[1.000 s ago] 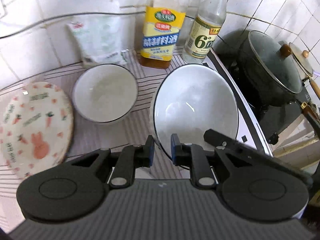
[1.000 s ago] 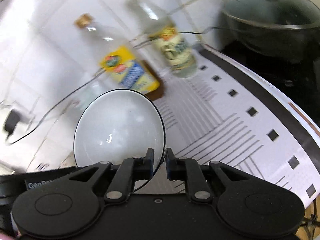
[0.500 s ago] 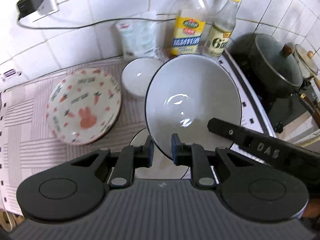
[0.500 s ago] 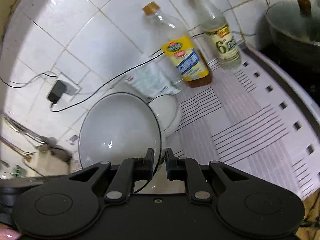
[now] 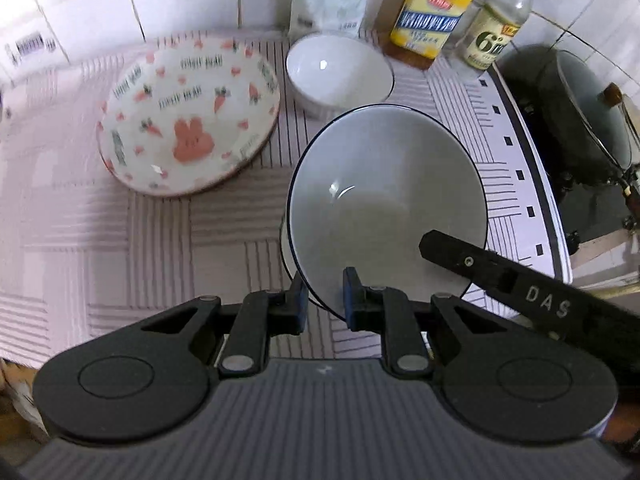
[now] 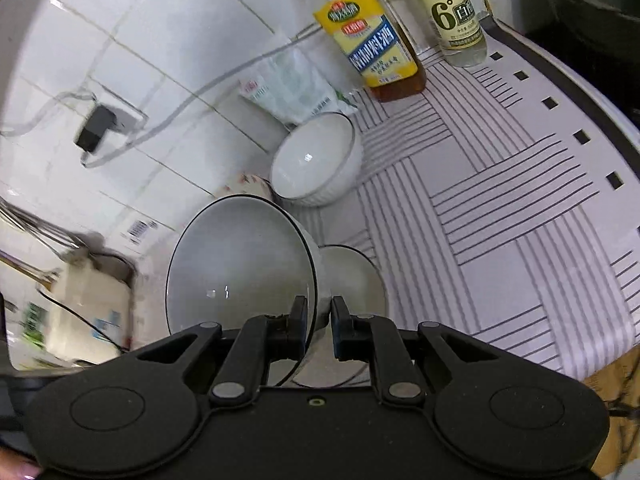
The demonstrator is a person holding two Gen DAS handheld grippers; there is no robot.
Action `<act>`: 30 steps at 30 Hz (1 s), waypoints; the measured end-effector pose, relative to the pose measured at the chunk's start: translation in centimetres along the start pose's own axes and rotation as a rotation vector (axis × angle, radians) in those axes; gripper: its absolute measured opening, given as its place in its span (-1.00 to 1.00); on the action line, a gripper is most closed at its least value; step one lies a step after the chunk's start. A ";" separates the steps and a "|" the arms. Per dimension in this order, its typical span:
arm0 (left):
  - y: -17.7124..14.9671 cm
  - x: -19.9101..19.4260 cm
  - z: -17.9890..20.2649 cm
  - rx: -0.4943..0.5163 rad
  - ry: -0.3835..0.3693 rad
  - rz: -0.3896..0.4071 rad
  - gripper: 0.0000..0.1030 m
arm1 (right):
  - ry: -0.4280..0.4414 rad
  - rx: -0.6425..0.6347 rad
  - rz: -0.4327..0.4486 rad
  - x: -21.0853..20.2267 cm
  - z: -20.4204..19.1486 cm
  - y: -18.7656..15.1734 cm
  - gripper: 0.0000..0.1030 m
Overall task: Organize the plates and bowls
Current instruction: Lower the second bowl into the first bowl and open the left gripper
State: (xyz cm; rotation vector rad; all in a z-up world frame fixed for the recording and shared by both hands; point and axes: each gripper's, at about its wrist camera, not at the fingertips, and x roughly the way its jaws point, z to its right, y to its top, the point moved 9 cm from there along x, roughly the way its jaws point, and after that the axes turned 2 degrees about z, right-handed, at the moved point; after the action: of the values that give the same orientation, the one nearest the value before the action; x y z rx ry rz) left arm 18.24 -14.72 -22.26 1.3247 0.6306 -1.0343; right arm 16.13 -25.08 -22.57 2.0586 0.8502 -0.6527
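A: Left wrist view, status entry. Large white bowl [image 5: 384,200] is carried tilted, rim pinched by the left tool [image 5: 323,300] on its near edge and by the right tool [image 6: 319,322] on another part of the rim. Both tools are clamped on that rim; neither is free.

B: Position relative to the small ribbed bowl [image 5: 340,72]?

A: Nearer the camera than the small ribbed bowl, over a third white bowl [image 6: 352,276] that rests on the bench [image 5: 160,248] beneath it. Rabbit plate [image 5: 188,120] lies beside the small ribbed bowl, apart from it.

B: Progress?

A: Judged early to middle. Nothing is nested yet: large bowl is airborne, small ribbed bowl and rabbit plate stand singly. Left to do, probably: set the large bowl down and group the rest.

B: Pose?

A: Both tools point steeply down toward the bench, converging on the one rim from either side.
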 end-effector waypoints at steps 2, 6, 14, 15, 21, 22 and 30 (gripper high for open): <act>-0.2 0.9 -0.1 -0.022 -0.025 -0.033 -0.68 | -0.030 -0.022 0.001 0.3 0.2 -0.1 -0.69; -0.4 2.3 0.1 -0.008 -0.033 -0.074 -0.67 | -0.099 -0.066 -0.001 1.1 0.5 -0.5 -0.71; -0.8 3.8 -0.3 0.004 -0.014 -0.155 -0.64 | -0.172 -0.162 -0.033 2.0 0.5 -1.3 -0.71; -0.7 4.0 -0.3 0.002 -0.009 -0.165 -0.64 | -0.182 -0.186 -0.033 2.2 0.3 -1.4 -0.71; -0.6 5.0 -0.6 -0.021 -0.002 -0.212 -0.54 | -0.216 -0.306 -0.032 2.7 -0.3 -1.5 -0.71; -0.6 5.2 -0.7 -0.028 -0.001 -0.218 -0.54 | -0.218 -0.317 -0.033 2.7 -0.3 -1.4 -0.71; -0.9 6.0 -1.4 -0.136 -0.050 -0.259 -0.53 | -0.242 -0.447 -0.015 3.1 -1.1 -1.2 -0.68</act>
State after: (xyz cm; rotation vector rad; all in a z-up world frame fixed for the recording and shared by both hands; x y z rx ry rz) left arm 20.36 -14.75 -28.12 1.1154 0.8356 -1.2071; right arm 17.42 -22.59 -24.67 1.5409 0.7877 -0.6377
